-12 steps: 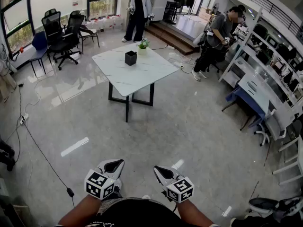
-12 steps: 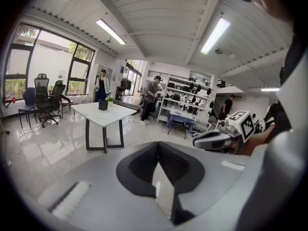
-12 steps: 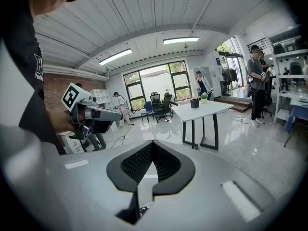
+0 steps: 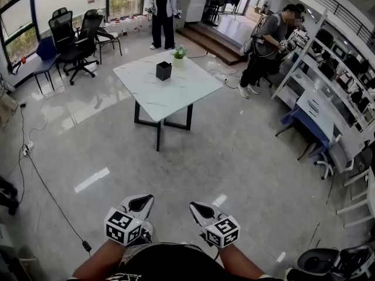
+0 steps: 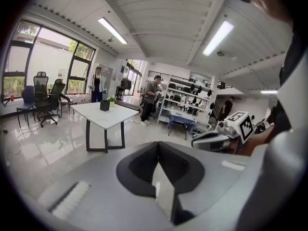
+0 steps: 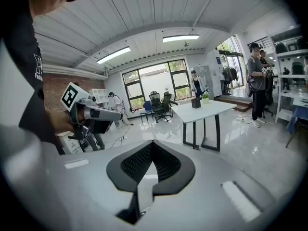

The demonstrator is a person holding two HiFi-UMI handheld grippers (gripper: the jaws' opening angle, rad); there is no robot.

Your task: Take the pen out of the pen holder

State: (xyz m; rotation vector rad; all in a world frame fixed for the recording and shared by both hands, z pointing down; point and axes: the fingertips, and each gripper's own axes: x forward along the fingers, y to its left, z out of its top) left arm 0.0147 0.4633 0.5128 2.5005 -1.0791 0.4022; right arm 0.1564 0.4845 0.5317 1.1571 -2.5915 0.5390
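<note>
The black pen holder (image 4: 163, 70) stands on the far part of a white marble-top table (image 4: 176, 95), several steps ahead of me. It also shows small in the left gripper view as the pen holder (image 5: 104, 105) and in the right gripper view as the pen holder (image 6: 195, 103). Any pen inside is too small to make out. My left gripper (image 4: 142, 201) and right gripper (image 4: 198, 208) are held low and close to my body, side by side, far from the table. Both are shut with nothing between the jaws.
A small potted plant (image 4: 179, 53) sits behind the holder. Office chairs (image 4: 73, 37) stand at the back left; desks and shelves (image 4: 328, 92) line the right. One person (image 4: 162, 7) stands beyond the table, another (image 4: 266, 43) at the right. A cable (image 4: 47, 192) crosses the floor on the left.
The view has shifted slightly toward the table. The person beyond the table has moved a little left. Both grippers stay shut and in the same place.
</note>
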